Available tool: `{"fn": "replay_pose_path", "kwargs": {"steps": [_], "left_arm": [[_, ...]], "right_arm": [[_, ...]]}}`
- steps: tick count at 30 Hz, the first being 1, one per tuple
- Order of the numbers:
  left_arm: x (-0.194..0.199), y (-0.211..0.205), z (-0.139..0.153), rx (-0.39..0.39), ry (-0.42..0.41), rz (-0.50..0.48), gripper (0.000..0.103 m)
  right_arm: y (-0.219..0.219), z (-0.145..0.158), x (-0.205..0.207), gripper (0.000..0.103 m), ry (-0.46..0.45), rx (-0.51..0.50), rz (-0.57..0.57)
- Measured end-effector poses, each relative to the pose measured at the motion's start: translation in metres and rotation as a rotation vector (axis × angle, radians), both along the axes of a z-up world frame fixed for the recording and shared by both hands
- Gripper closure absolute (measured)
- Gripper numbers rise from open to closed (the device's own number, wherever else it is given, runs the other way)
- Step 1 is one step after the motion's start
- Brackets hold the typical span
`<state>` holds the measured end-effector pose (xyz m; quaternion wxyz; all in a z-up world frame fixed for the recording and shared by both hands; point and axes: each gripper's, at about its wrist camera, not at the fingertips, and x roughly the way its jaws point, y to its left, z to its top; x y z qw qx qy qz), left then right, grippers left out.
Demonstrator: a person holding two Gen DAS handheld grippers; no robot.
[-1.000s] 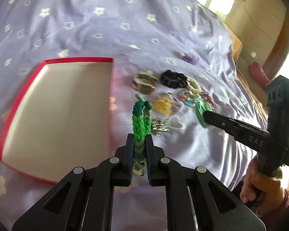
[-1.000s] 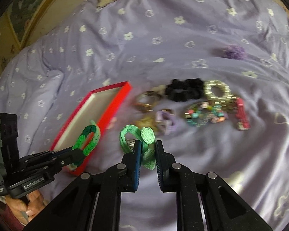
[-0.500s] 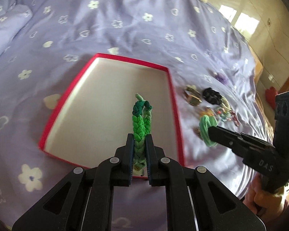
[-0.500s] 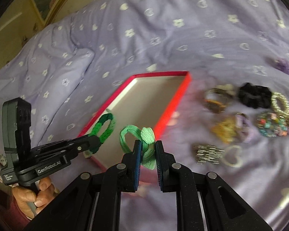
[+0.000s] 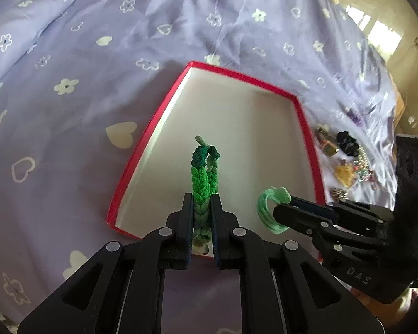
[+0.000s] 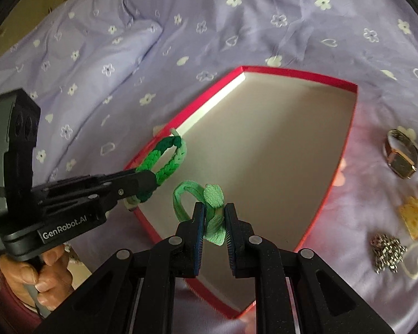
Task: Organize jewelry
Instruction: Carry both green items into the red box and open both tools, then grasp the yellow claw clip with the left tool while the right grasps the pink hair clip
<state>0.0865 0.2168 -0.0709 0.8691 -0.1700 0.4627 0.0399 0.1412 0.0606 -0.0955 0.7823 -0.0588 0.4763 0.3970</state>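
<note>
A red-rimmed box (image 5: 164,114) with a pale floor lies open on the lilac bedspread; it also shows in the right wrist view (image 6: 345,144). My left gripper (image 5: 202,203) is shut on a braided green bracelet (image 5: 202,178) and holds it above the box's near end. My right gripper (image 6: 211,217) is shut on a light green hair tie (image 6: 213,199), also above the box. In the left wrist view the hair tie (image 5: 267,211) hangs just right of the bracelet. The right wrist view shows the bracelet (image 6: 164,161) over the box's left rim.
Loose jewelry lies right of the box: a gold watch (image 6: 401,156), a yellow piece (image 6: 415,214), a silver chain (image 6: 387,250), a clear heart ring (image 6: 412,258), a black scrunchie (image 5: 347,142). A pillow (image 6: 97,55) rises at back left.
Both grippers have swung left from over the jewelry pile to above the open box, each still holding its green piece. The two grippers now sit closer together.
</note>
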Motion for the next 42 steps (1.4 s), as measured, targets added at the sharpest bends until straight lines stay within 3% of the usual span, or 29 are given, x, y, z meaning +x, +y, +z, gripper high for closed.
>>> {"fn": "replay_pose_path", "kwargs": {"steps": [10,14,18,20,24,33,42], "left_arm": [[0.005,0.000,-0.019,0.005,0.046,0.016,0.091],[0.005,0.002,-0.018,0.015,0.049,0.031,0.071],[0.003,0.004,-0.014,0.024,0.046,0.044,0.065],[0.000,0.005,-0.011,0.029,0.040,0.050,0.063],[-0.005,0.006,0.000,0.027,0.020,0.058,0.060],[-0.003,-0.017,0.024,0.028,-0.026,0.023,0.053],[0.003,-0.059,0.035,0.016,-0.052,-0.047,0.052]], "right_arm": [[0.011,-0.010,0.007,0.086,-0.002,-0.092,0.040],[0.012,-0.010,0.009,0.084,0.004,-0.091,0.047],[0.008,-0.008,0.008,0.078,0.012,-0.071,0.040],[0.004,-0.005,0.005,0.068,0.012,-0.056,0.037],[-0.007,0.007,0.000,0.068,-0.006,-0.022,0.023],[-0.075,0.035,-0.001,0.067,-0.040,0.065,-0.121],[-0.162,0.047,0.007,0.059,-0.066,0.094,-0.325]]}}
